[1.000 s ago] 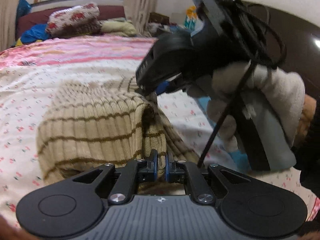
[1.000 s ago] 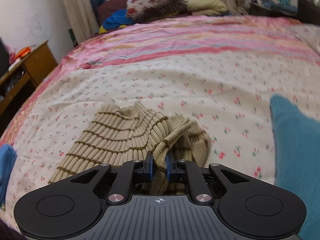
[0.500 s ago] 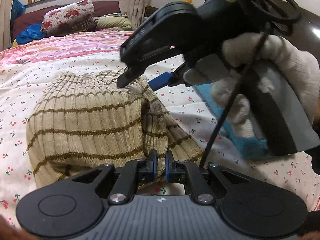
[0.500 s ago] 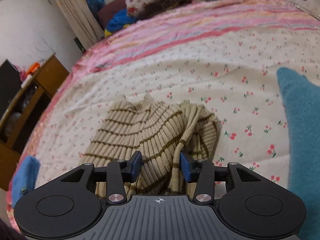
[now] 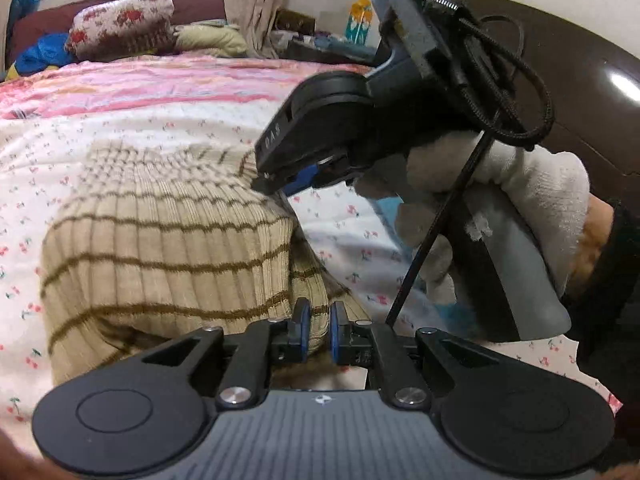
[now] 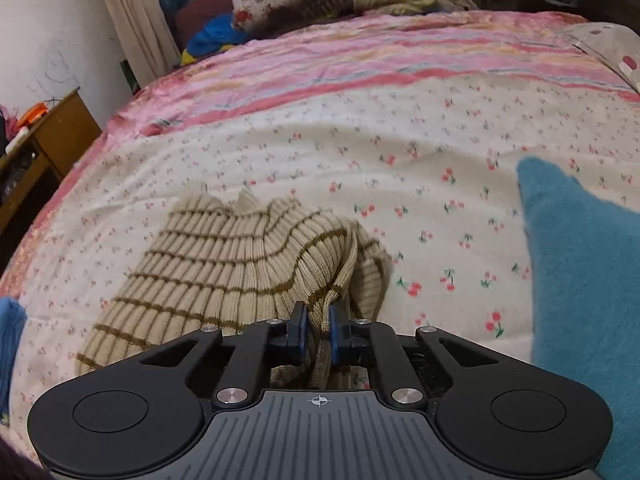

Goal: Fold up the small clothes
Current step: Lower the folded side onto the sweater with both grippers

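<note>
Slippage is our main worry here. Our left gripper has its blue pads pinched on a thick near edge of the beige striped ribbed sweater, and our right gripper is clamped on a bunched ridge of the same knit, which lies partly folded on the cherry-print bedsheet, near the bed's front edge. Both bites look narrow, taken close to the fabric edge, so we judge that a quick lift or sideways pull could tug the ribbing out of one pair of pads and let the fold collapse.

The knit is stretchy; if we draw the two grips apart, the panel may lengthen and skew instead of laying flat. The right gripper seems to hold several layers at once, so an unwanted inner layer could travel with it and leave a lump.

The teal garment lies just beside the sweater on the right; a wide sweep could drag it along.
</note>
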`<state>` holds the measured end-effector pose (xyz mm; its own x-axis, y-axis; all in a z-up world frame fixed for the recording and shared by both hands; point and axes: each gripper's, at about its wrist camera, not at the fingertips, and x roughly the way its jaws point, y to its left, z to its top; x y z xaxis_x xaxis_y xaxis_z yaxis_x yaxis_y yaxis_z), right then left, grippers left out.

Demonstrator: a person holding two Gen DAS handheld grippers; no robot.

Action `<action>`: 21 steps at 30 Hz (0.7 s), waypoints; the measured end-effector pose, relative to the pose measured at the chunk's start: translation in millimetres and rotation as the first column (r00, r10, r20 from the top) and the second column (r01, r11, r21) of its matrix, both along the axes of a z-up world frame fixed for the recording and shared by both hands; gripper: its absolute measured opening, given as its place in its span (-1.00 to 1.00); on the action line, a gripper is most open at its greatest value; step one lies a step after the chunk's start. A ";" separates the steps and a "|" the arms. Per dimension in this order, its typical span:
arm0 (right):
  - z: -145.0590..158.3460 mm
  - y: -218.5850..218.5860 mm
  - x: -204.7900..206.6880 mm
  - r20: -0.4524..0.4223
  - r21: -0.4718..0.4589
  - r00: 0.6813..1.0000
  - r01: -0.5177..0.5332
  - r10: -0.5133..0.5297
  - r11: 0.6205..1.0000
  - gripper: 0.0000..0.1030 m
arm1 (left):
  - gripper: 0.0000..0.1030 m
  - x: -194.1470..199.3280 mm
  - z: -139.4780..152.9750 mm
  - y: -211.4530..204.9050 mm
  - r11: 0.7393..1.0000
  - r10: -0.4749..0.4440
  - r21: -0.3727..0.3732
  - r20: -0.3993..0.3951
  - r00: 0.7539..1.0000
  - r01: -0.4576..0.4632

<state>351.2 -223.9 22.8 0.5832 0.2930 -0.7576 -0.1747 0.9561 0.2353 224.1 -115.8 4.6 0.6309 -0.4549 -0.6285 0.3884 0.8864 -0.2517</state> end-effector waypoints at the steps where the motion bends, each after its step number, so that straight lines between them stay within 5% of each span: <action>1: 0.5 -0.5 -1.5 0.008 0.008 1.000 -0.005 0.004 1.000 -0.66 | -0.71 -1.7 0.2 0.2 1.000 0.002 0.005 0.002 1.000 -0.002; 11: 30.3 -21.8 -40.1 0.066 0.127 0.998 -0.011 0.003 0.992 -0.54 | -0.68 -14.8 20.1 21.0 1.000 0.026 -0.012 0.020 0.999 -0.026; 21: 31.9 -11.8 -81.9 0.048 0.127 0.996 -0.085 0.080 0.988 -0.52 | -0.68 -27.4 28.2 34.9 0.997 0.070 0.040 0.036 0.997 -0.071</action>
<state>269.3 -235.7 54.7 0.5840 0.4349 -0.6854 -0.2641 0.9002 0.3462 196.8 -80.9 32.8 0.6820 -0.3827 -0.6232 0.3325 0.9213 -0.2019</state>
